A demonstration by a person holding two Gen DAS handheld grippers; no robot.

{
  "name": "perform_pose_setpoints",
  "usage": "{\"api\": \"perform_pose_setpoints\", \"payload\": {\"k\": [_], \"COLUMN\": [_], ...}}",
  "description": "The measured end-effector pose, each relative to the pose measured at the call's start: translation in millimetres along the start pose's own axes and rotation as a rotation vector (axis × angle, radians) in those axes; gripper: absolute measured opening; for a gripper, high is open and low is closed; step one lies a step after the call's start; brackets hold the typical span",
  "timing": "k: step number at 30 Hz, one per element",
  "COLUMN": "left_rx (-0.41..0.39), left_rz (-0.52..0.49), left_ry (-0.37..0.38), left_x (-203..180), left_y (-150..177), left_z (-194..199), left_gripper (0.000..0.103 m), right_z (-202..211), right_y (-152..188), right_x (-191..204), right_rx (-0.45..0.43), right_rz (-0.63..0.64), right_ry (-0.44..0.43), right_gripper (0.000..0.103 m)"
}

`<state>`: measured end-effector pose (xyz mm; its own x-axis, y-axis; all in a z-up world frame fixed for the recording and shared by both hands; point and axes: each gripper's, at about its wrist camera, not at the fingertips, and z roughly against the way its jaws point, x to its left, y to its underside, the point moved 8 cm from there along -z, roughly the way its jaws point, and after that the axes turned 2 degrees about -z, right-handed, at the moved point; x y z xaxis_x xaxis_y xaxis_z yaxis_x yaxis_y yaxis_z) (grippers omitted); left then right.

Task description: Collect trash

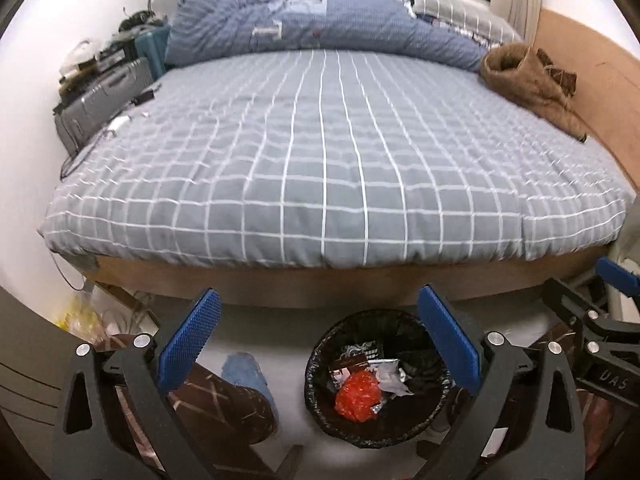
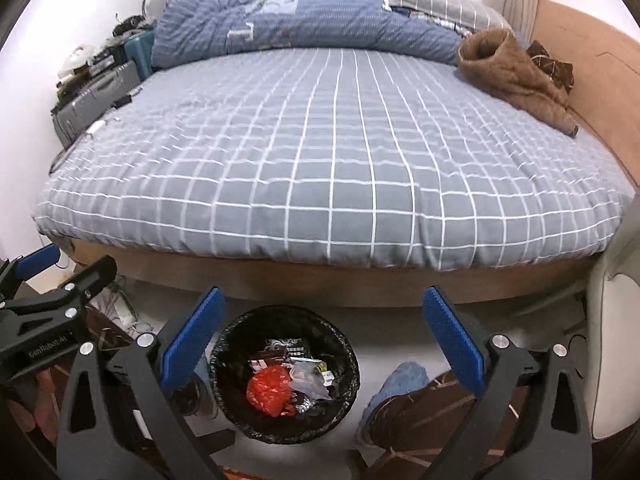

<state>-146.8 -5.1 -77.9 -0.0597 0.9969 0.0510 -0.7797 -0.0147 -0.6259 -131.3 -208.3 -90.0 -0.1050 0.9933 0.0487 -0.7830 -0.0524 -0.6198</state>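
Observation:
A round bin (image 1: 320,344) lined with a black bag stands on the floor at the foot of the bed. In it lie a crumpled red plastic bag (image 1: 356,396), clear wrappers (image 1: 390,376) and dark packets. My left gripper (image 1: 318,295) hangs above the bin, open, with nothing between its blue pads (image 1: 188,344). My right gripper (image 2: 324,293) is also open and empty, a little to the right of the bin (image 2: 224,340) with the red bag (image 2: 268,390) inside. Each gripper shows at the edge of the other's view: right gripper (image 1: 600,320), left gripper (image 2: 60,292).
A bed with a grey checked cover (image 1: 320,140) fills the room ahead, with a blue quilt (image 1: 320,24) and a brown garment (image 1: 528,80) on it. Suitcases (image 1: 104,96) stand to its left. A person's jeans leg and brown checked slipper (image 1: 236,396) are beside the bin.

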Motion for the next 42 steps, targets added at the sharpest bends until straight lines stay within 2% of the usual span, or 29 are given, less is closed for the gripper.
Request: {"api": "perform_pose_setpoints", "payload": {"k": [5,11,26,42], "left_rx": [-0.038,-0.054,-0.037,-0.067], "left_rz": [0.000,-0.003,0.001,-0.005], "left_ry": [0.009,0.013,0.020,0.019], "left_x": [6,8,6,2], "left_y": [-3,-1,3,-1], "left_z": [36,57,51,59], "left_gripper": [0.097,0.097,0.097,0.097], "right_z": [37,57,61,61], "right_y": [-3,-4,-4,-6], "right_x": [7,5,3,5], "right_rx": [-0.040,-0.087,-0.096,-0.102], "right_rz": [-0.005,-0.022,-0.012,0.005], "right_ry": [0.002,0.010,0.019,0.025], "right_gripper": [0.095,0.095,0.095,0.095]}}
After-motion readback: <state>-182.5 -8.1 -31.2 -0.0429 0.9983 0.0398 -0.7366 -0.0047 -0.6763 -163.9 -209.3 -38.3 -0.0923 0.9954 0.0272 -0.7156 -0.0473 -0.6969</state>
